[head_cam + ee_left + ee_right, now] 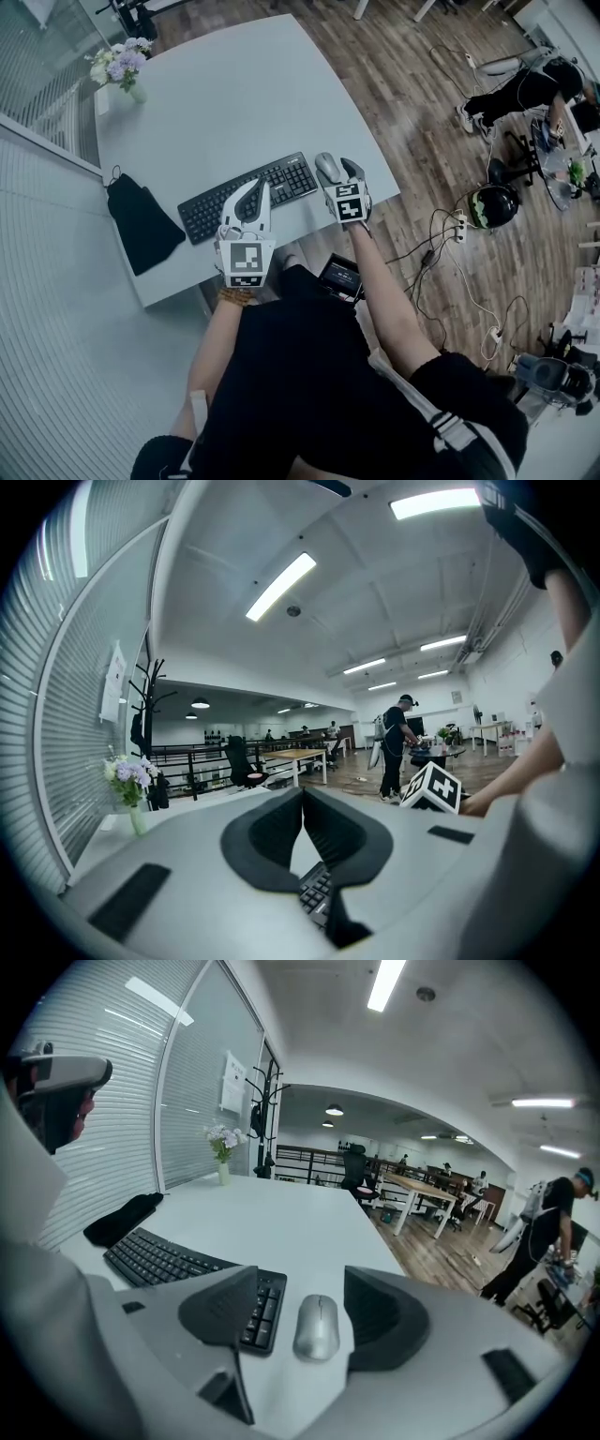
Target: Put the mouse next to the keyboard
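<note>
Plainly not gripping: right hand-held gripper (300, 1283) with jaws spread wide, pads clear of the mouse (317, 1327) on both sides. Mouse flat on the tabletop (244, 94), straight ahead of that gripper and centred in the gap between its jaws. Long axis in line with the gripper's own pointing direction, so no turning needed for a re-grip. Keyboard (178, 1265) ahead and to the left, its near end partly behind the left jaw. Mouse just beside that end, apart by what looks like a thin strip of tabletop. Judged as placed already.

Left hand-held gripper (304, 794) clenched tip to tip, apparently on nothing, above the keyboard and farther from the mouse than the right one.

Counted: one mouse, one keyboard, two hand-held grippers.
</note>
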Demonstrator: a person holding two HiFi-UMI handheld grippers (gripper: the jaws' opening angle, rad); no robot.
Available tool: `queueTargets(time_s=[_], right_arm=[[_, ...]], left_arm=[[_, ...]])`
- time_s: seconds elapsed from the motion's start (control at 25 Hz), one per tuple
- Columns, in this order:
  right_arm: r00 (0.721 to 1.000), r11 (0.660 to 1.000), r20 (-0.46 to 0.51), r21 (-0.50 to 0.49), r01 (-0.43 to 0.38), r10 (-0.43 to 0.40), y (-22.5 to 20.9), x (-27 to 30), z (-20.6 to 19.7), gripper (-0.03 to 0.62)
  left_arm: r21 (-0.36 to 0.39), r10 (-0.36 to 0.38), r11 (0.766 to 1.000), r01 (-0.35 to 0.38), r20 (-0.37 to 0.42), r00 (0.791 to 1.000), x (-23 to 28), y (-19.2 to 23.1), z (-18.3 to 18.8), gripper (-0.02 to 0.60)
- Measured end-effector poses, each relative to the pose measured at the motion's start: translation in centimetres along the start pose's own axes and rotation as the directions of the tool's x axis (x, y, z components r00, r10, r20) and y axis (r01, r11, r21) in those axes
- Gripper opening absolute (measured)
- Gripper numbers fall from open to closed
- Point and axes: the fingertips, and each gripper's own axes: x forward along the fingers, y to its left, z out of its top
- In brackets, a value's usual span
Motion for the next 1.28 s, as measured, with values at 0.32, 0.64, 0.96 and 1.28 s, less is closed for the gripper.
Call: queueTargets(time_s=[0.32, 0.64, 0.96, 1.28], right_arm=[[0.994, 0.999, 0.099, -0.022, 0.041, -0.039, 0.5, -3.7, 4.4, 0.249], [0.978, 0.997, 0.199, -0.037, 0.071, -0.062, 1.8, -7.9, 8.6, 0.218], [0.95, 0.994, 0.302, -0.043, 0.096, -0.079, 2.7, -11.7, 13.0, 0.198], [0.901, 0.991, 0.421, -0.039, 0.129, -0.101, 4.0, -16.2, 17.5, 0.179]], left_arm=[[-0.012, -0.015, 1.0, 0.015, 0.028, 0.999, -1.2, -0.2, 1.3, 0.011], [-0.013, -0.018, 1.0, 0.018, 0.052, 0.999, -2.7, 0.2, 2.6, 0.012], [-0.004, -0.031, 1.0, 0.031, 0.091, 0.995, -2.9, 0.3, 4.6, 0.012], [0.011, -0.063, 0.998, 0.062, 0.115, 0.991, -3.5, 0.4, 6.3, 0.012]])
